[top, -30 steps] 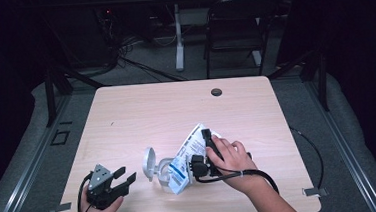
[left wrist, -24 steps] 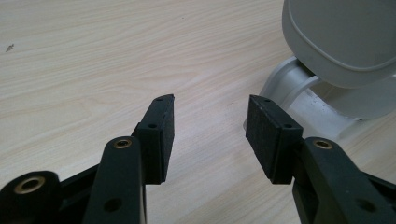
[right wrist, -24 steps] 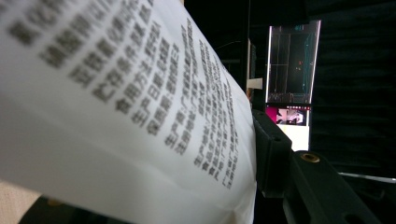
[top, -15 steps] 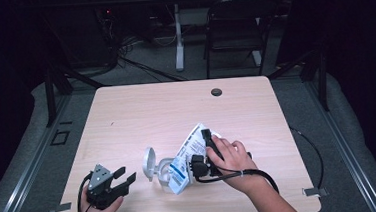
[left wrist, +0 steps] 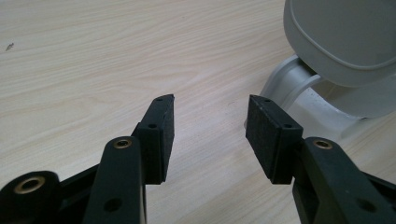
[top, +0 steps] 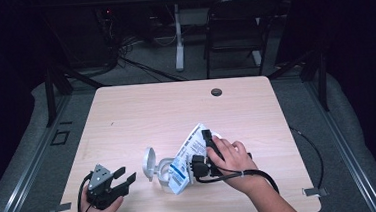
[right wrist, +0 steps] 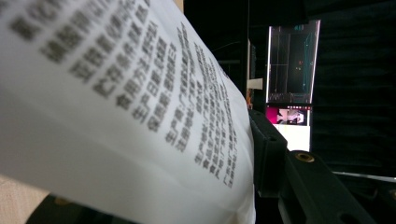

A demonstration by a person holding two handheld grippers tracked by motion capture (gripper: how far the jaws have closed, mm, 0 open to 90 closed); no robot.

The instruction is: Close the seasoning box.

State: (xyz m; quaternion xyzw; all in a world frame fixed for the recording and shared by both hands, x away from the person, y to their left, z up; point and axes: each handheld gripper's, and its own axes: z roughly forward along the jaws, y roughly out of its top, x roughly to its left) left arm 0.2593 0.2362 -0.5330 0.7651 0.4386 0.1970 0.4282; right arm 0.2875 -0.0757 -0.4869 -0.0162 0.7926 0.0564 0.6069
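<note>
Table: pale wood, bears all items.
Pouch: white, printed, tilted at near centre, mouth in container.
Container: white, lid up.
Right gripper: jaws just closing, pouch between them.
Left gripper: jaws wide apart, empty, near container.

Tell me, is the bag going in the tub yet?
Done: the tub's lid is flipped open. In hand: the right gripper, its jaws just closing, grips the white bag tilted at the tub. The left gripper waits open. Left: getting the bag in.
</note>
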